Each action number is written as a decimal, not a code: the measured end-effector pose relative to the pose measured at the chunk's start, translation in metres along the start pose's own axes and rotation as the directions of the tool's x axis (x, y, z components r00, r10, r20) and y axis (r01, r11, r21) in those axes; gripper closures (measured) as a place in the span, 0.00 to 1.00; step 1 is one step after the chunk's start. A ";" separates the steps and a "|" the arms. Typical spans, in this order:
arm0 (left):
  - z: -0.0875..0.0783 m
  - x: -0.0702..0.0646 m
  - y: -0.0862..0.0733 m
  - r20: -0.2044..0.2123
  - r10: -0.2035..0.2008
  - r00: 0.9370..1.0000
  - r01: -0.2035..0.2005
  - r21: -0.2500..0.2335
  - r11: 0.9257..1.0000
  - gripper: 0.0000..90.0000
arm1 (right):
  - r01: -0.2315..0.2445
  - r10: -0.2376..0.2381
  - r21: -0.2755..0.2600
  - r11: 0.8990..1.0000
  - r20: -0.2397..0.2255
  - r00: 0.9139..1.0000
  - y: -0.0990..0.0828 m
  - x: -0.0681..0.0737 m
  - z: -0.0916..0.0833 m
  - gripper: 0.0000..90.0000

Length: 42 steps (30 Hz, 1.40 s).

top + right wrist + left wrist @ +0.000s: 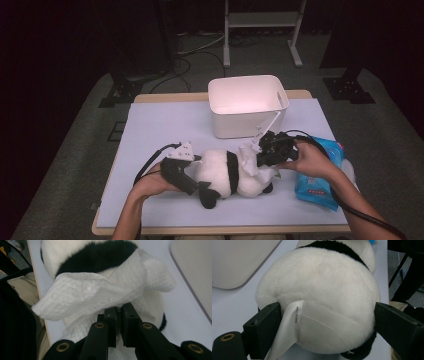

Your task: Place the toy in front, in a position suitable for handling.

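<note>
The plush panda (227, 172) lies on its side near the front of the table (165, 125), and the left gripper (324, 322) has its 2 jaws clamped on the toy's rounded rear, holding it steady. The right gripper (119, 315) has its jaws pressed together on a white wet wipe (100, 290), which drapes over the panda's head end, so the wiping looks under way with much of the fur not yet covered. The blue wipe pack (320, 175) and the white bin (247, 105) wait nearby, the bin likely for the used wipe.
</note>
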<state>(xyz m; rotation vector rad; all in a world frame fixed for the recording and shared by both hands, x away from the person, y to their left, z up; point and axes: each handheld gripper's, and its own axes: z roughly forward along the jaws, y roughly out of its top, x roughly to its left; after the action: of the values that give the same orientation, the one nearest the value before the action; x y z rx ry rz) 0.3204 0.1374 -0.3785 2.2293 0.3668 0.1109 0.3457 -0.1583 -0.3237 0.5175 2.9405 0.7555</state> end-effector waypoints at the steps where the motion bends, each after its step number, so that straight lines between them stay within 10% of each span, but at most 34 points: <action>1: 0.000 0.000 0.000 0.000 0.000 1.000 0.000 -0.001 1.000 0.10 | 0.003 -0.003 0.000 1.000 -0.005 1.000 0.004 0.001 0.002 0.93; 30: -0.024 -0.014 0.021 -0.008 0.055 0.998 -0.055 -0.129 0.990 0.16 | 0.154 -0.159 -0.067 0.986 -0.075 0.984 0.072 0.033 0.035 0.90; 42: -0.015 -0.013 0.018 0.001 0.049 0.999 -0.048 -0.104 0.993 0.73 | 0.174 -0.180 -0.078 0.982 -0.075 0.981 0.071 0.039 0.032 0.79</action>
<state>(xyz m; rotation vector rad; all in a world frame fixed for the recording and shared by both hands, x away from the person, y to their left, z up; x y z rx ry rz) 0.3094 0.1338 -0.3547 2.1357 0.2983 0.1482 0.3354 -0.0721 -0.3171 0.2204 2.9685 0.8742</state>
